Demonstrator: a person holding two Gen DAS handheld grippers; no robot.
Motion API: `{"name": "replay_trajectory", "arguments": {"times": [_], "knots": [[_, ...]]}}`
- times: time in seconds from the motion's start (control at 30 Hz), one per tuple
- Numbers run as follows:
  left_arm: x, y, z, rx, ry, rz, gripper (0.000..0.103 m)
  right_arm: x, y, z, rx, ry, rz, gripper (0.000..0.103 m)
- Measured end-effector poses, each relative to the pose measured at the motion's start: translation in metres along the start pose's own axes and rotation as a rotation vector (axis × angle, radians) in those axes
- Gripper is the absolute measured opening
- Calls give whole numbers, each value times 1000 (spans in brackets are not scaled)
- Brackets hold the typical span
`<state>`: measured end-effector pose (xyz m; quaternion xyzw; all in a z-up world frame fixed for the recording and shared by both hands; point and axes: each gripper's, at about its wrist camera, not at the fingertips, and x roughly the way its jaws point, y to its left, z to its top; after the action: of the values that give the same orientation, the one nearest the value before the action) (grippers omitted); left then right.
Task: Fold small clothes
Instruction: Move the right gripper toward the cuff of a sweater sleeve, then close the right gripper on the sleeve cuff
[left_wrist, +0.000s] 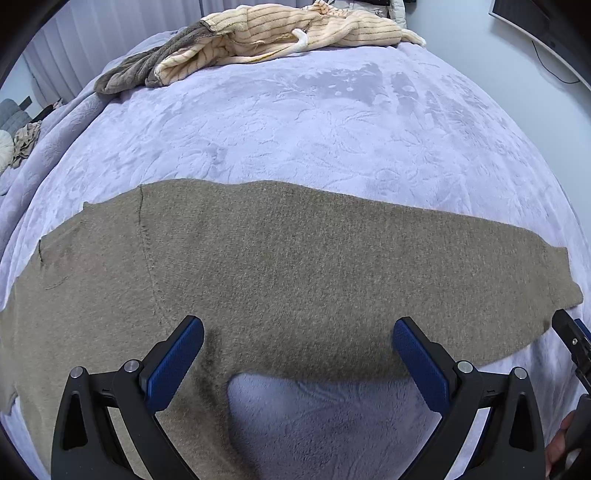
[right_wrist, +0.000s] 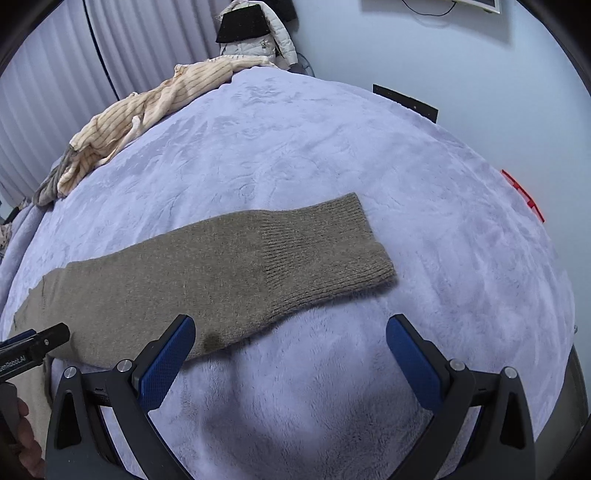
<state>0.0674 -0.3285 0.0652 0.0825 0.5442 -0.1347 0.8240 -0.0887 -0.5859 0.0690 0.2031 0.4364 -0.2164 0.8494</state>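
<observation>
On a lavender bed (left_wrist: 332, 140), brown sweater (left_wrist: 277, 266) stretched crosswise just ahead of left tool (left_wrist: 297, 341) and right tool (right_wrist: 290, 338), both spread apart, empty, cuff (right_wrist: 332, 247) nearer the right.

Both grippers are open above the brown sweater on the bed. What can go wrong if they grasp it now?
1. The blanket is plush and soft; under the right gripper mostly blanket shows, so the fingers may pinch it together with the sleeve.
2. The left gripper sits over the curved edge of the brown sweater, so it may catch only one layer, and the fold may come out uneven.
</observation>
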Motion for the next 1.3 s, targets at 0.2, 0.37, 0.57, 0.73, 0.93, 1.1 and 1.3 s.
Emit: {"name": "replay_trajectory", "arguments": {"times": [0.2,0.37,0.57,0.73,0.93,1.1,1.3], "knots": [[8,2,6,-18,10,-3,103,19,5,11,-9,4,96,76],[16,19,10,-56,7,9,103,32,1,26,24,-20,139,62],[23,61,12,-168,22,1,103,31,-9,37,52,-43,188,7],[46,66,12,-157,92,35,103,12,-12,39,51,-119,106,7],[36,53,15,-96,67,30,103,10,-3,41,17,-104,69,7],[18,51,10,-60,21,45,103,-6,6,43,-8,-123,61,7],[0,61,-3,-68,-4,21,103,-31,34,45,-52,-148,53,7]]}}
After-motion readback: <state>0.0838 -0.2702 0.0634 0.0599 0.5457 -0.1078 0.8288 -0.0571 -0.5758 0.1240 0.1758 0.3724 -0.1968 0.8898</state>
